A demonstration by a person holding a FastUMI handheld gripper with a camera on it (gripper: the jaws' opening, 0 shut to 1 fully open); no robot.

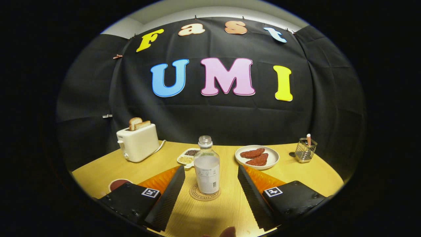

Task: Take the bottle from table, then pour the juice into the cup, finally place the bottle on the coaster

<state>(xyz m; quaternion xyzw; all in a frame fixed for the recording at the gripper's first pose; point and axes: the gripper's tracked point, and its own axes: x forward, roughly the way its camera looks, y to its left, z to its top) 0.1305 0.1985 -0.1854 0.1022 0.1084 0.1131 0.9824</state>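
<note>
The clear bottle [206, 164] stands upright at lower centre, long axis vertical, cap up, on a round coaster [204, 193] on the wooden table [296, 177]. The gripper [210, 174] is released, fingers spread either side of the bottle without touching it. At lower left a cup [117, 184] peeks beside the left finger. Right of centre, a white plate [257, 157] holds two reddish patties; at left, a toaster [138, 142] holds bread slices.
</note>
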